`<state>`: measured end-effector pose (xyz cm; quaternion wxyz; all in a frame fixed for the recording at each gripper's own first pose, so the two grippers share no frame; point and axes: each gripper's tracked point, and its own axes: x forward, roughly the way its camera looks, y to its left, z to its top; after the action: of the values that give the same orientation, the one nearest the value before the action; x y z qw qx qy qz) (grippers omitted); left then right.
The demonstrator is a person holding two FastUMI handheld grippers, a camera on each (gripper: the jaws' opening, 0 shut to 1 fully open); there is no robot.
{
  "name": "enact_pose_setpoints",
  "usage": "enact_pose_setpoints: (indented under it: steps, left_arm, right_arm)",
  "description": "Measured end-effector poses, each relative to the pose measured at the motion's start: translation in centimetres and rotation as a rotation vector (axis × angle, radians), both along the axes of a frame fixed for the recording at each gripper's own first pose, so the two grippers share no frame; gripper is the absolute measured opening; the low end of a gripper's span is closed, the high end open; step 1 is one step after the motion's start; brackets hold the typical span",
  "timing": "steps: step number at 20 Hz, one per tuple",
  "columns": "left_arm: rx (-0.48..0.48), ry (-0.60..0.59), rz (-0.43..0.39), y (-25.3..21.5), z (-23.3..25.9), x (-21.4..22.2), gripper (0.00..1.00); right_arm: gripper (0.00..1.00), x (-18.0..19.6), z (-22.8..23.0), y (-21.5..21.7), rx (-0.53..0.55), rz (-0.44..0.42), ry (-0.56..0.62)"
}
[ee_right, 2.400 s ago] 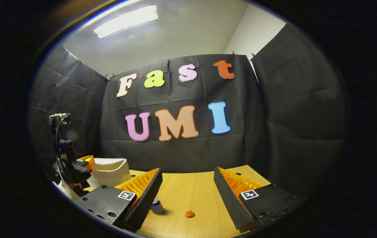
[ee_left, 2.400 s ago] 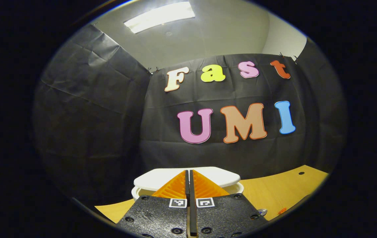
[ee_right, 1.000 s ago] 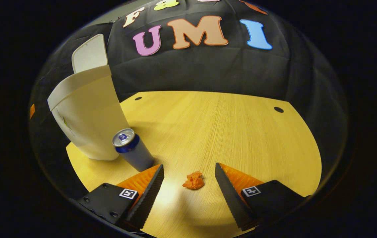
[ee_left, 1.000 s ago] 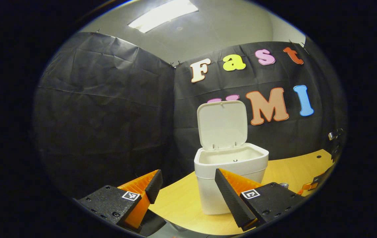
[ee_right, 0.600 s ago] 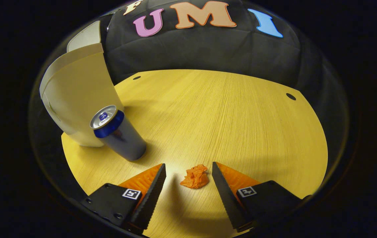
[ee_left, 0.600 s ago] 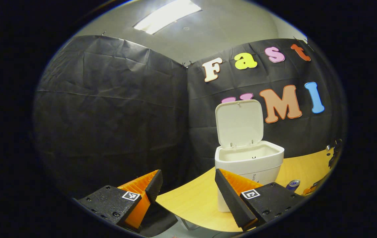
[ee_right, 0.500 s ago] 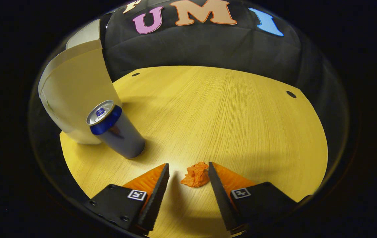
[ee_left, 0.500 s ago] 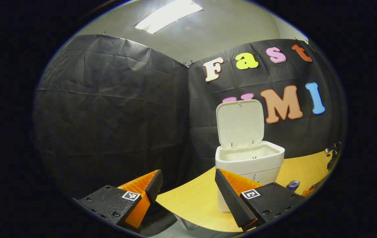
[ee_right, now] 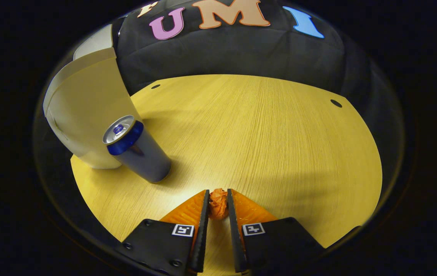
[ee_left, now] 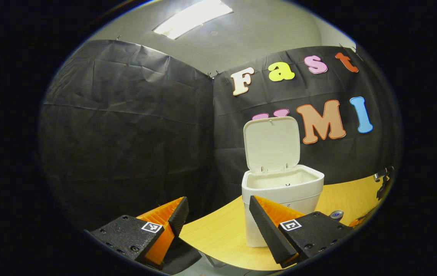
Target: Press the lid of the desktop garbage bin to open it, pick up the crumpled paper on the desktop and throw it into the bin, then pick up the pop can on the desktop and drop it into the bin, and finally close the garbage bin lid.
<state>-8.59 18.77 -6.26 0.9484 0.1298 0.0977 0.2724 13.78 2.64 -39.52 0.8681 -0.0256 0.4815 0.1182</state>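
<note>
Orange paper wad (ee_right: 218,205) being pinched by right gripper (ee_right: 217,205) beside can (ee_right: 138,150) | left gripper (ee_left: 218,214) idling wide near bin (ee_left: 282,199) | shallow tip grip risking slip

Bin (ee_right: 84,126): stands on the surface (ee_right: 264,138) at its 9 o'clock edge in the right gripper view, lid (ee_left: 272,143) upright behind the opening.
Pop can (ee_right: 138,151): upright on the surface, just beside the bin toward 4 o'clock of it.
Crumpled paper (ee_right: 218,203): on the surface at 6 o'clock, well apart from the can, between both fingers of the right tool (ee_right: 217,205), which touch it.
Left tool (ee_left: 218,216): off the surface's near edge, fingers spread, bin ahead at 1 o'clock.
</note>
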Motion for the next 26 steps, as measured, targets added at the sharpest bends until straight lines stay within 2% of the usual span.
enact_pose_setpoints:
  steps: [3,4,5,6,9,13,20,23,26]
  left_arm:
    - [-0.009,-0.002,0.003,0.2,0.0,-0.2,0.95]
    - [-0.013,-0.003,0.004,0.3,0.0,-0.3,0.99]
    - [-0.017,-0.005,0.003,0.3,0.0,-0.4,0.95]
    - [-0.02,-0.009,0.001,0.3,0.1,-0.5,0.95]
    - [-0.013,-0.017,0.004,0.7,0.5,-0.9,0.95]
    - [-0.011,-0.021,0.036,1.5,0.8,-2.0,0.95]
    - [0.039,-0.035,0.149,4.2,2.8,-6.2,0.95]
    - [0.067,-0.033,0.2,5.2,3.6,-8.4,0.95]
    - [0.095,-0.026,0.241,5.9,4.4,-10.4,0.95]
  right_arm:
    - [0.32,0.7,4.1,1.1,0.002,0.047,-0.076]
    - [0.31,1.2,6.1,1.6,0.012,0.059,-0.11]
    - [0.32,1.8,8.0,2.3,0.02,0.07,-0.144]
    - [0.31,2.4,10.1,3.1,0.034,0.083,-0.182]
    - [0.33,4.4,16.4,7.3,0.094,0.132,-0.311]
    - [0.33,5.4,23.3,14.6,0.201,0.249,-0.444]
    - [0.33,5.7,29.2,25.2,0.288,0.42,-0.546]
    - [0.33,6.2,29.9,28.5,0.309,0.458,-0.562]
    - [0.33,6.3,29.3,30.5,0.285,0.505,-0.567]
